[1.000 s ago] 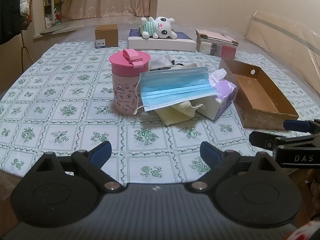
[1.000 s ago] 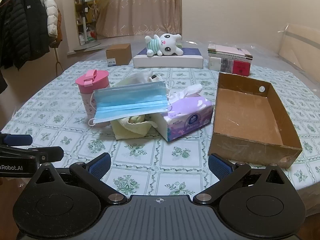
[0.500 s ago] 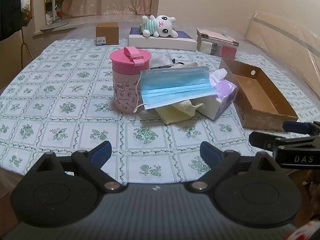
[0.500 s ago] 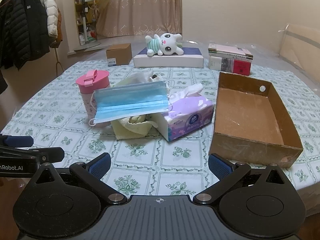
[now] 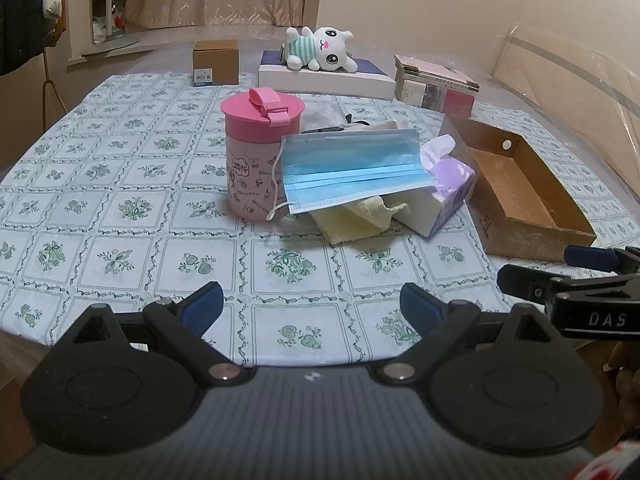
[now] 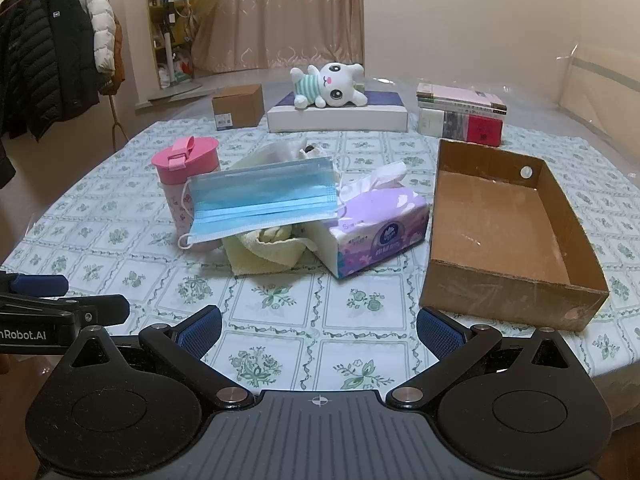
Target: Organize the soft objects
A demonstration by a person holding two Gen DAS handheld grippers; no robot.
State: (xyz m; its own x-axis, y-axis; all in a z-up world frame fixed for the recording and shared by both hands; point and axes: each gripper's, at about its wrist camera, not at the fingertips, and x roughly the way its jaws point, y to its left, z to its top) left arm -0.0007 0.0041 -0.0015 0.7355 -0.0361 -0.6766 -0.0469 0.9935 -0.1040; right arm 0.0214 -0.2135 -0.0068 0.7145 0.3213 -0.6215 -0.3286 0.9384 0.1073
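Handling the blue face mask calls for a light pinch at one edge: it appears thin, limp and nearly weightless. It lies draped over the tissue pack and the yellow cloth beside that pack. Left gripper and right gripper hover with fingers wide, empty.

Bare tablecloth before clustered pile
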